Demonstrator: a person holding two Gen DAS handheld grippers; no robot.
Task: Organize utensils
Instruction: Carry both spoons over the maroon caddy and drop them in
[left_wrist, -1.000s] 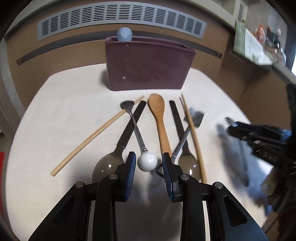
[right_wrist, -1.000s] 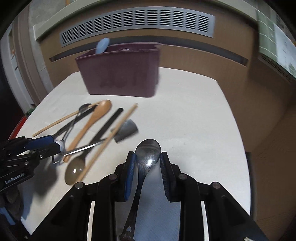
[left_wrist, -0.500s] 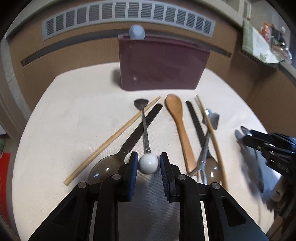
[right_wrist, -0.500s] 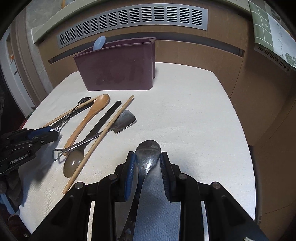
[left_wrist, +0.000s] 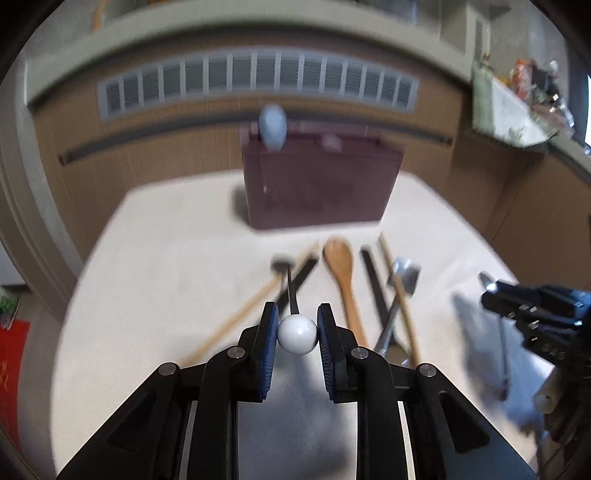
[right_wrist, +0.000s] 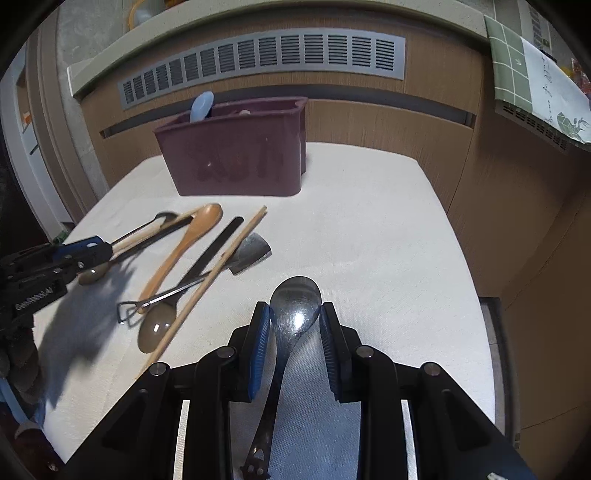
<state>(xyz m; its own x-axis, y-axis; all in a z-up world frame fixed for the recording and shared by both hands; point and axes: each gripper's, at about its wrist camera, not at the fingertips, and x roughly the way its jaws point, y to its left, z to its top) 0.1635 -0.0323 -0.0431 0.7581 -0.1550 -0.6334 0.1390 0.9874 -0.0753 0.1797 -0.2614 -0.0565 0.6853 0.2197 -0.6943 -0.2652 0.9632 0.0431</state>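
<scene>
Since the left gripper (left_wrist: 297, 314) has just been closing and its pads now pinch only the round white knob of the ball-ended spoon (left_wrist: 297, 335), which sits low over the table (right_wrist: 369, 221), I'd guess that's the weak spot: a smooth ball can roll or pop out, and the dangling stem could snag the chopstick beside it

Count, left to right:
- 2 wooden chopsticks (left_wrist: 236, 321)
- 2 black-handled spoons (right_wrist: 159, 325)
- 1 wooden spoon (left_wrist: 343, 269)
- 1 shovel-shaped metal spoon (right_wrist: 251, 251)
- 1 maroon holder (right_wrist: 240, 158) at the back, with 1 blue spoon (right_wrist: 201, 107) in it

Over on the right, the right gripper (right_wrist: 294, 310) is clamped narrow on the bowl of 1 metal spoon (right_wrist: 295, 295), handle trailing back under it. Held by a curved bowl like that, it could twist in the pads, and the long handle might clip the holder's rim on the way in
</scene>
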